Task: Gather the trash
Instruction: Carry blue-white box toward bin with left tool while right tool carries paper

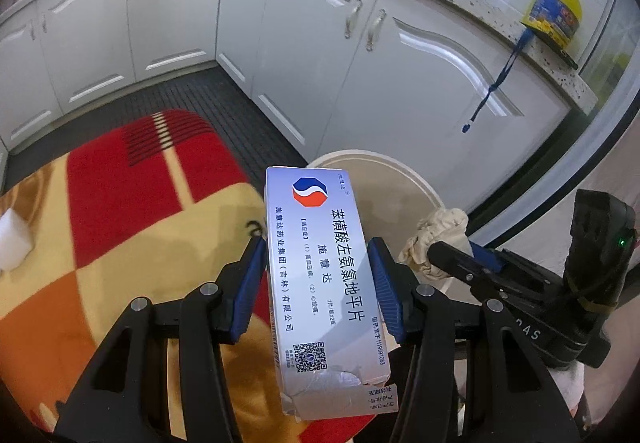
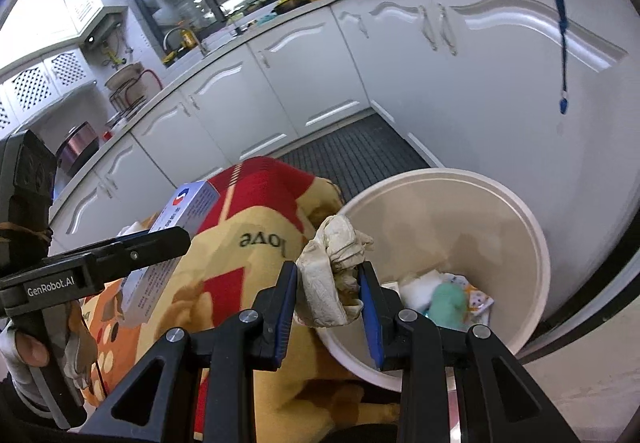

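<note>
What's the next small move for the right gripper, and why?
Probably ease the right gripper forward over the white bin before opening: its crumpled tissue hangs about at the near rim, and trash already lies inside.

The silvery cardboard medicine box (image 1: 320, 283) looks glossy, torn at one end. The crumpled cream paper tissue (image 2: 332, 275) looks rough. The round cream plastic bin (image 2: 460, 219) is smooth; the red-and-yellow blanket (image 1: 120, 211) is fuzzy cloth.

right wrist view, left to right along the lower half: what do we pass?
Left hand-held gripper holding the medicine box → patterned blanket → crumpled tissue in the right hand-held gripper → white bin with trash in it.
</note>
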`<state>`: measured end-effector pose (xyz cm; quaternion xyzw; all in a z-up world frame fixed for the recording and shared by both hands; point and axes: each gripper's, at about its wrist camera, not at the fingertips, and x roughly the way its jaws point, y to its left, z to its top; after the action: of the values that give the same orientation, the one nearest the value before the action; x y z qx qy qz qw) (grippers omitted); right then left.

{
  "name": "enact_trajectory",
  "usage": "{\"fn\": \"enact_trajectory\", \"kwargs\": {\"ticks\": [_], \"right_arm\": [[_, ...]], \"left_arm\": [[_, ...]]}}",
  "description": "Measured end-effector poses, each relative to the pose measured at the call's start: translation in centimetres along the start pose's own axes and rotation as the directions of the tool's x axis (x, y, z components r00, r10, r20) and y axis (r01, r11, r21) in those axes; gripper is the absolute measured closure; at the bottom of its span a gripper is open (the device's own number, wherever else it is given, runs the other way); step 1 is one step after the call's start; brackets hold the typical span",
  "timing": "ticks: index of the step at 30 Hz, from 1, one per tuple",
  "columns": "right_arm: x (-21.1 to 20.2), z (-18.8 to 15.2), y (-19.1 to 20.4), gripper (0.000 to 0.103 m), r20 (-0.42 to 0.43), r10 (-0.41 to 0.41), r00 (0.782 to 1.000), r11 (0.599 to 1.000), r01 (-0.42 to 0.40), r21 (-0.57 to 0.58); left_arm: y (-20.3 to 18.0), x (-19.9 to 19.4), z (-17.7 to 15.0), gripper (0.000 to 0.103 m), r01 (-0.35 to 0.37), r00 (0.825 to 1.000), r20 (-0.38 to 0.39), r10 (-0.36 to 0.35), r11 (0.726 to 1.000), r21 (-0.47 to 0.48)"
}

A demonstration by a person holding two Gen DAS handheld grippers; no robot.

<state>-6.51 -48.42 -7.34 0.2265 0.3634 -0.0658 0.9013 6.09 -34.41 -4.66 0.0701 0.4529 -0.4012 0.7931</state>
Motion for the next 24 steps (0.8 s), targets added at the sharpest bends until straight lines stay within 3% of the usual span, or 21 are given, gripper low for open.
{"fn": "enact_trajectory", "kwargs": {"ticks": [24], "right_arm": [[0.9, -0.4, -4.0, 0.074, -0.026, -0.056, 0.998, 0.996, 0.058, 0.073]], "left_arm": [[-1.1, 5.6, 1.1, 0.053, 0.019, 0.997, -0.070, -0.021, 1.000, -0.016]]}}
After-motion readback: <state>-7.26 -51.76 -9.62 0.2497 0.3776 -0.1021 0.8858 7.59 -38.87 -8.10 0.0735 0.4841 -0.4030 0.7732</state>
